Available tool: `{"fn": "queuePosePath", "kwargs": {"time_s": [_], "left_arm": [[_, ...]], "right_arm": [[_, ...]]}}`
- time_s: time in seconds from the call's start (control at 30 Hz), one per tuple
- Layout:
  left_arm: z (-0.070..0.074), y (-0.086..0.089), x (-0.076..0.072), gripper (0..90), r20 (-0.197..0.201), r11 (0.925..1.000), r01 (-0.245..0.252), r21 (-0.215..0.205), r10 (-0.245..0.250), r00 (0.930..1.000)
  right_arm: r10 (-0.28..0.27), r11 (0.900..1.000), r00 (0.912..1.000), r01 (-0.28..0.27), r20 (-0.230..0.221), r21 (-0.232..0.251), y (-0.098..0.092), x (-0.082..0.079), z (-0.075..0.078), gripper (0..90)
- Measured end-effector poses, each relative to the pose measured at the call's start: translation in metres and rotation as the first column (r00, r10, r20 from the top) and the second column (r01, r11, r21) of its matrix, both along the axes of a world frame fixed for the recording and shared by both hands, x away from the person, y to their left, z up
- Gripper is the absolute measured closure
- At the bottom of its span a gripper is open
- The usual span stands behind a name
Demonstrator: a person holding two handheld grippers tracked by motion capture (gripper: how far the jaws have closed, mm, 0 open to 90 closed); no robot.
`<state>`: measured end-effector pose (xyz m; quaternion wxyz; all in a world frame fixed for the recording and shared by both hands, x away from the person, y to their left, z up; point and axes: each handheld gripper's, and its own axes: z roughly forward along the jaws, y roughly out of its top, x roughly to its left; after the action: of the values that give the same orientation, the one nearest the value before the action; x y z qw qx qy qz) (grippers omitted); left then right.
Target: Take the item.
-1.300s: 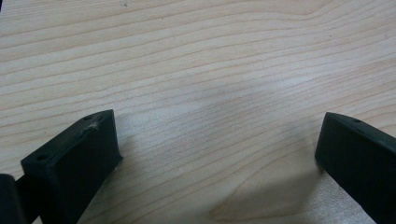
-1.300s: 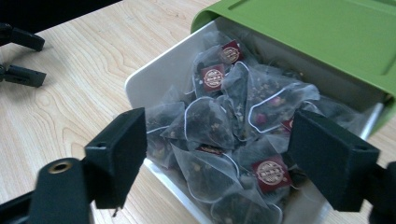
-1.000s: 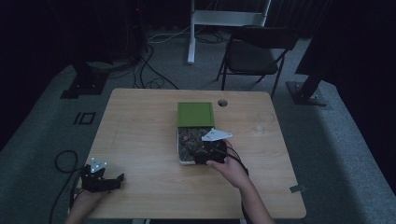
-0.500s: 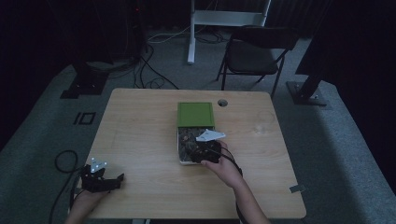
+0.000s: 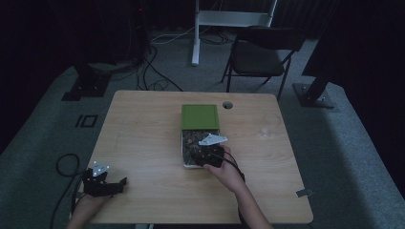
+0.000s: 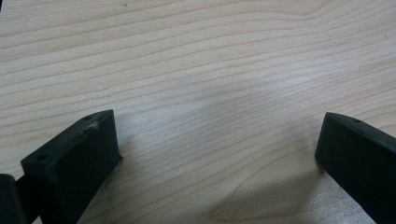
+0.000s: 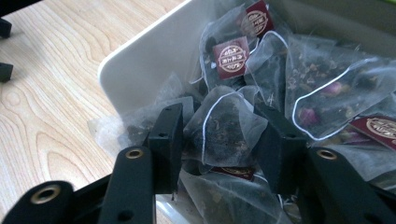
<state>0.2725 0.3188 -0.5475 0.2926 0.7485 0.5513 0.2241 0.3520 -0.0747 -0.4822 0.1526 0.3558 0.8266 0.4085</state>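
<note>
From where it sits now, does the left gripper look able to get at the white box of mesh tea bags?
Probably not without moving. The left gripper sits open at the table's near left corner, with bare wood between its jaws, while the white box lies mid-table, where the right gripper already brackets a tea bag.

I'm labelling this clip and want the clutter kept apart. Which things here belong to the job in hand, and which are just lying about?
In the job:
right gripper, jaws either side of a tea bag
white box of tea bags
green lid behind the box

Lying about or idle:
left gripper, open over bare table
folding chair
floor cables
</note>
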Motion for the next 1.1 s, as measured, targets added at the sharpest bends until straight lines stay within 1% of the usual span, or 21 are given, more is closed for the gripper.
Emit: {"fn": "queuePosePath", "kwargs": {"time_s": [0.23, 0.33, 0.37, 0.4, 0.43, 0.57, 0.7, 0.73, 0.9, 0.97, 1.1], "left_arm": [[0.000, 0.000, 0.000, 0.2, 0.000, 1.0000, 0.000, 0.000, 0.000, 1.0000], [0.000, 0.000, 0.000, 0.2, 0.000, 1.0000, 0.000, 0.000, 0.000, 1.0000], [0.000, 0.000, 0.000, 0.2, 0.000, 1.0000, 0.000, 0.000, 0.000, 1.0000], [0.000, 0.000, 0.000, 0.2, 0.000, 1.0000, 0.000, 0.000, 0.000, 1.0000], [0.000, 0.000, 0.000, 0.2, 0.000, 1.0000, 0.001, 0.001, -0.001, 1.0000], [0.000, 0.000, 0.000, 0.2, 0.000, 1.0000, 0.001, 0.001, -0.001, 1.0000], [0.000, 0.000, 0.000, 0.2, 0.000, 1.0000, 0.001, 0.001, -0.001, 1.0000], [0.000, 0.000, 0.000, 0.2, 0.000, 1.0000, 0.002, 0.002, -0.002, 1.0000], [0.000, 0.000, 0.000, 0.2, 0.001, 1.0000, -0.001, 0.000, 0.001, 1.0000], [0.000, 0.000, 0.000, 0.2, 0.001, 1.0000, 0.000, 0.001, 0.000, 1.0000], [0.000, 0.000, 0.000, 0.2, 0.001, 1.0000, 0.000, 0.000, 0.000, 1.0000]], "right_arm": [[0.042, 0.999, 0.9991, -0.041, 0.008, -0.032, 0.000, 0.000, -0.001, 62.1], [0.048, 0.998, 0.9988, -0.048, 0.010, -0.029, 0.000, 0.000, 0.001, 67.4], [0.048, 0.998, 0.9988, -0.048, 0.010, -0.029, 0.000, 0.000, 0.001, 67.4], [0.048, 0.999, 0.9986, -0.047, 0.023, -0.028, -0.001, -0.001, 0.005, 70.7], [0.045, 0.999, 0.9986, -0.044, 0.026, -0.026, -0.001, -0.001, 0.006, 71.6], [0.044, 0.999, 0.9982, -0.043, 0.041, -0.011, -0.004, -0.001, 0.013, 74.4], [0.047, 0.999, 0.9981, -0.047, 0.040, -0.001, -0.006, -0.002, 0.019, 75.2], [0.044, 0.999, 0.9980, -0.044, 0.046, 0.009, -0.007, -0.002, 0.021, 75.5], [0.048, 0.998, 0.9971, -0.050, 0.059, 0.024, -0.012, -0.003, 0.031, 76.2], [0.044, 0.998, 0.9975, -0.047, 0.056, 0.044, -0.014, -0.003, 0.035, 76.3], [0.039, 0.997, 0.9970, -0.043, 0.067, 0.062, -0.020, -0.003, 0.044, 76.5]]}}
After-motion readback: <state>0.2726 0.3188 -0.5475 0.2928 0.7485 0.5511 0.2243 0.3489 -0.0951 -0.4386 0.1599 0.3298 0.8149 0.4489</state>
